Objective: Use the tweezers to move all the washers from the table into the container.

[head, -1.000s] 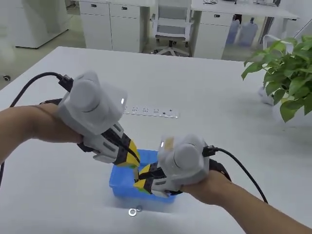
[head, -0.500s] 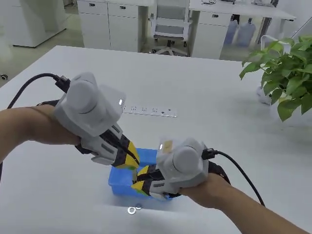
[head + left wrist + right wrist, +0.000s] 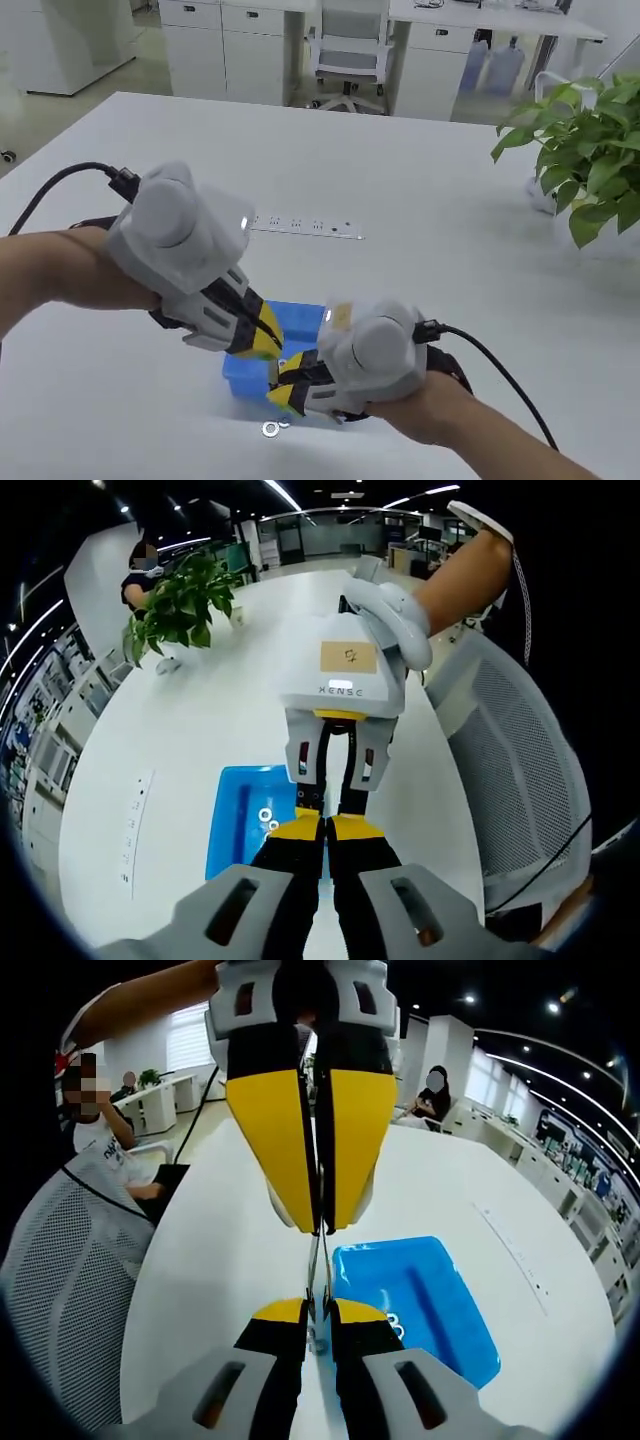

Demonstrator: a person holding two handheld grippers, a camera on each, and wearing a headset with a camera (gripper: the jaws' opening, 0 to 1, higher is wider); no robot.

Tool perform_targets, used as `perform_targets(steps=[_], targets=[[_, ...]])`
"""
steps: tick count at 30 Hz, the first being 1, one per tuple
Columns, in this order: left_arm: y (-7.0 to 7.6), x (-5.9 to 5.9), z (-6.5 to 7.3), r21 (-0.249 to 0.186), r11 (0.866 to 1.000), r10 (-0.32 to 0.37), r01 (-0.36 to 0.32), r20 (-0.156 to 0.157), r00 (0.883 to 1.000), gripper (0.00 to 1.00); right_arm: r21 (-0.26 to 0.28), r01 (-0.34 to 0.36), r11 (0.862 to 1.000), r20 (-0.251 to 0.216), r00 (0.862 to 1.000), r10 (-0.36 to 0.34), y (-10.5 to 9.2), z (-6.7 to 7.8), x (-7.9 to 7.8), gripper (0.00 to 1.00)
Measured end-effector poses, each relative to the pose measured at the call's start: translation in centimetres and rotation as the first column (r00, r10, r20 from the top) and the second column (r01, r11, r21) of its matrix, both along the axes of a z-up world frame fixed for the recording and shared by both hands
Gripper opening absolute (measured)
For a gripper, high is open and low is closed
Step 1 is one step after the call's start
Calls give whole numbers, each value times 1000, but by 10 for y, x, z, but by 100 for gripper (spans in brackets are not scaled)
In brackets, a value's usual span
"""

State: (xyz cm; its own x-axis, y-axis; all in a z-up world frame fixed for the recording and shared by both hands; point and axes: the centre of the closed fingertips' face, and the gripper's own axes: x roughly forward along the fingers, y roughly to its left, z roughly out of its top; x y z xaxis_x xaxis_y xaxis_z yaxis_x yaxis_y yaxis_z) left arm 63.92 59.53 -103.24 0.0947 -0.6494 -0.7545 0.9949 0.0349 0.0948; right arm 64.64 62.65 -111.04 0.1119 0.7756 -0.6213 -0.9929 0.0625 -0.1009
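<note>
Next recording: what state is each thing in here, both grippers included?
left gripper: shut on the tweezers.
right gripper: shut on the tweezers as well.
tweezers: held between both grippers, above the table beside the container.
container: upright, open top, some washers inside.
washers on the table: lying flat beside the container, not picked up.

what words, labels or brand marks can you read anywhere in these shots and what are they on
"XENSE" (first letter uncertain): grey print on the white body above the right claw, left gripper view.
Tan sticker on that same body: carries a small mark, too small to read.
Power strip on the table, head view: any markings are too small to read.
</note>
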Motion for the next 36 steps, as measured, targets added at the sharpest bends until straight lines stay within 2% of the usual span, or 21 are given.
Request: perform_targets(steps=[9, 19, 26, 36], targets=[[2, -9, -15, 8, 1000, -1, 1, -35, 999, 5, -14, -7, 1000, -24, 1000, 6, 1, -16, -10, 11], [8, -13, -30, 14, 1000, 11, -10, -64, 998, 5, -31, -18, 999, -36, 999, 17, 3, -31, -16, 11], [10, -16, -38, 23, 1000, 11, -9, -78, 997, 5, -40, -25, 999, -35, 999, 24, 4, -39, -18, 11], [12, -14, -41, 22, 1000, 16, -14, -84, 996, 5, -42, -28, 999, -36, 999, 26, 5, -42, -16, 11]])
